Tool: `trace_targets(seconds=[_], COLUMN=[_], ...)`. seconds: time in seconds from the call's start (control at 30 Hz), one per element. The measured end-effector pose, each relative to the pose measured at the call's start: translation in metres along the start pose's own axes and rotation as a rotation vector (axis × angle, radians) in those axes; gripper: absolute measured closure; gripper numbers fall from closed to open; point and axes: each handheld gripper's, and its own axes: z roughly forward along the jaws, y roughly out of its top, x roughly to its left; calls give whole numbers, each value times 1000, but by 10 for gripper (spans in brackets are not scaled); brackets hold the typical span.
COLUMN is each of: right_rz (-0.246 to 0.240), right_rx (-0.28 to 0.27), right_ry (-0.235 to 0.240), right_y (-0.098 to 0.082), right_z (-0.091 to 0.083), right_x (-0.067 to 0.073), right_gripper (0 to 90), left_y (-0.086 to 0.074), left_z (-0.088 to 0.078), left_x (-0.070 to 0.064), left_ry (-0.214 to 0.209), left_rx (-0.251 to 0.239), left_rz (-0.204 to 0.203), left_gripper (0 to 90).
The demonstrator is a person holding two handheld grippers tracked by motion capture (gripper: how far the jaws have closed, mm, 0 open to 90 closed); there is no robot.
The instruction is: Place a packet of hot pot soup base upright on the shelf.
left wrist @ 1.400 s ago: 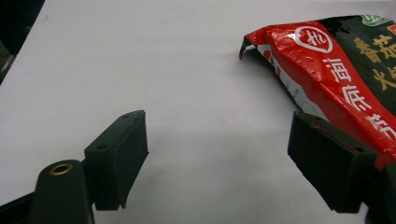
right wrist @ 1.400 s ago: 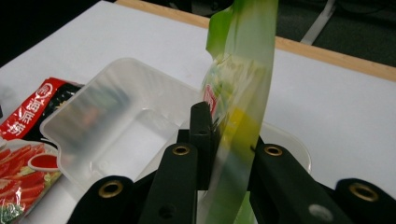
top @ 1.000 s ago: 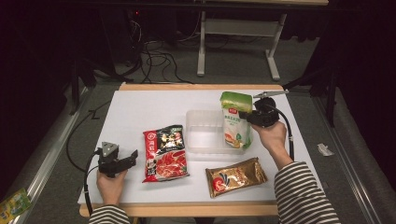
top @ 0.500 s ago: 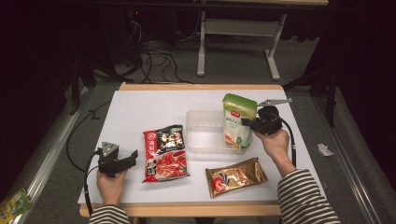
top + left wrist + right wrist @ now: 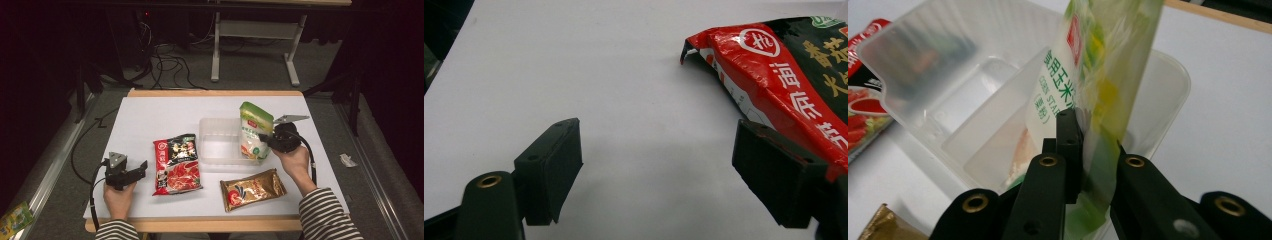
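The right gripper (image 5: 263, 139) had its fingers (image 5: 1068, 145) clamped tight on the green & white pouch (image 5: 255, 131), pinching its side edge w/ the film squeezed between them. The pouch stood upright, its bottom down in the clear plastic tray (image 5: 217, 142) at the tray's right end, near the middle of the white tabletop (image 5: 150, 117). The left gripper (image 5: 141, 169) sat low at the front left, fingers (image 5: 551, 167) spread wide apart w/ nothing between them, resting just beside the left edge of the red & black packet (image 5: 176, 163). That packet lay flat just left of the tray. A gold packet (image 5: 252, 188) lay flat at the front, below the tray, apart from both grippers. Striped sleeve (image 5: 327, 217) on the right arm.
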Motion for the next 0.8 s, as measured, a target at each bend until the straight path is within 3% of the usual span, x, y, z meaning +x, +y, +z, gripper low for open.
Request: trace_targets(seconds=[0.23, 0.37, 0.5, 0.8], right_rz=[-28, -7, 15, 26], right_rx=[20, 1, -62, -172], right_ry=[-26, -19, -7, -14], right_y=[-3, -7, -10, -18], right_z=[6, 5, -1, -34], right_x=[2, 0, -1, -5], right_gripper=[879, 873, 806, 637], left_y=[0, 0, 0, 0], left_z=[0, 0, 0, 1], left_x=[0, 0, 0, 0], left_ry=[-2, -1, -2, 0], left_rx=[-2, -1, 5, 10], left_rz=[-3, -5, -9, 0], left_gripper=[206, 205, 205, 205])
